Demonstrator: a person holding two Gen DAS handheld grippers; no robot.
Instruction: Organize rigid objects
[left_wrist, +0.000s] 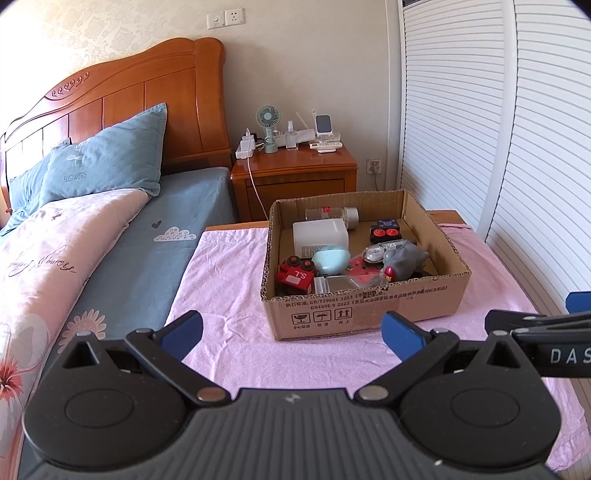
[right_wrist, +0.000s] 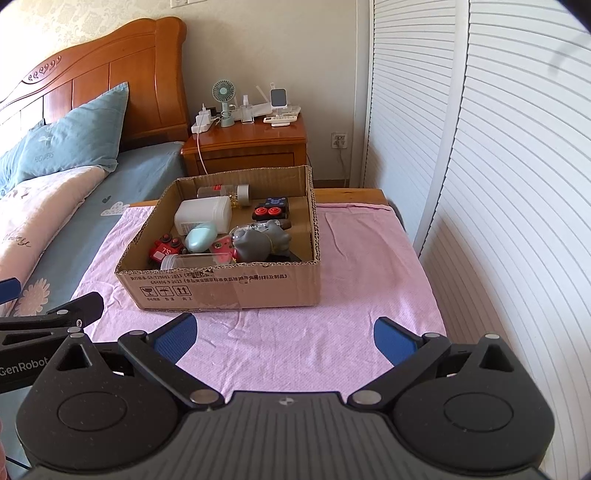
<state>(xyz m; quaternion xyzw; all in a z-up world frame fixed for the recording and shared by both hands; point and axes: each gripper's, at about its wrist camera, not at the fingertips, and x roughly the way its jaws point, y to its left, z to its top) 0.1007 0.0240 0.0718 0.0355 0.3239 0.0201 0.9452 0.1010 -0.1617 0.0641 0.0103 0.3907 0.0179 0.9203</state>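
An open cardboard box (left_wrist: 365, 306) (right_wrist: 229, 286) stands on a pink cloth. Inside lie a red toy train (left_wrist: 295, 277) (right_wrist: 164, 253), a mint oval case (left_wrist: 330, 260) (right_wrist: 201, 236), a white plastic bottle (left_wrist: 319, 234) (right_wrist: 203, 218), a grey figurine (left_wrist: 404, 260) (right_wrist: 260, 242), a black block with red buttons (left_wrist: 384, 232) (right_wrist: 270, 211) and a clear jar (left_wrist: 332, 214) (right_wrist: 221, 192). My left gripper (left_wrist: 291, 332) is open and empty, just in front of the box. My right gripper (right_wrist: 284, 334) is open and empty, in front of the box.
The pink cloth (left_wrist: 229, 280) (right_wrist: 369, 266) covers a low table beside a bed (left_wrist: 92, 229). A wooden nightstand (left_wrist: 295, 177) (right_wrist: 247, 147) with a fan and chargers stands behind. White louvred doors (right_wrist: 498, 166) run along the right.
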